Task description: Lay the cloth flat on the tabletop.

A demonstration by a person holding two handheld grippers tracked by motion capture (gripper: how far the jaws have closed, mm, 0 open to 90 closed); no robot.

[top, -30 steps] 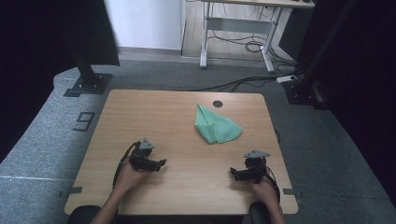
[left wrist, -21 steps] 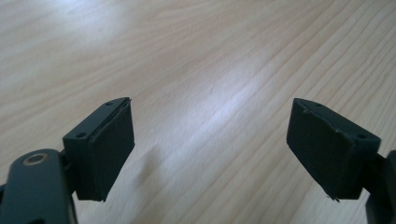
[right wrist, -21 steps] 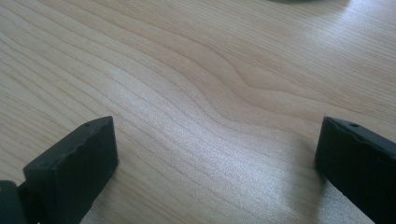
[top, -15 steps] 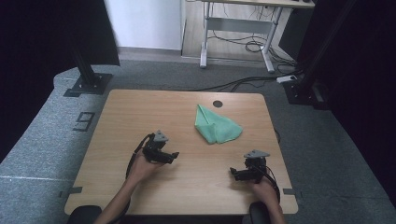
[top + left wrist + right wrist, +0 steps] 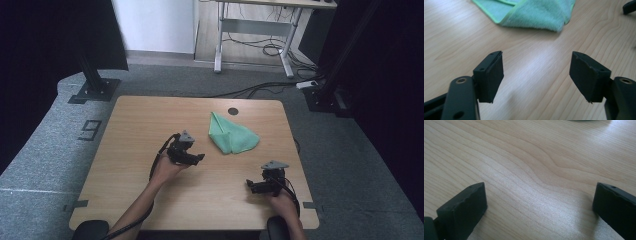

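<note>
Left hand-held gripper (image 5: 536, 75), jaws spread yet just narrowing on nothing, faces green cloth (image 5: 534, 12), top cropped.

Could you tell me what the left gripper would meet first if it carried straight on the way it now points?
Most likely the green cloth. The left gripper has open jaws, which have just been closing with nothing between them. Bare table lies ahead, then the cloth's folded edge. Depth is unclear, so it might touch the wood first.

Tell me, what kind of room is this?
Probably a lab or workshop set up for recording. A wooden table stands on grey carpet between black stands, with a desk frame and loose cables behind, and a green cloth lies on it.
</note>
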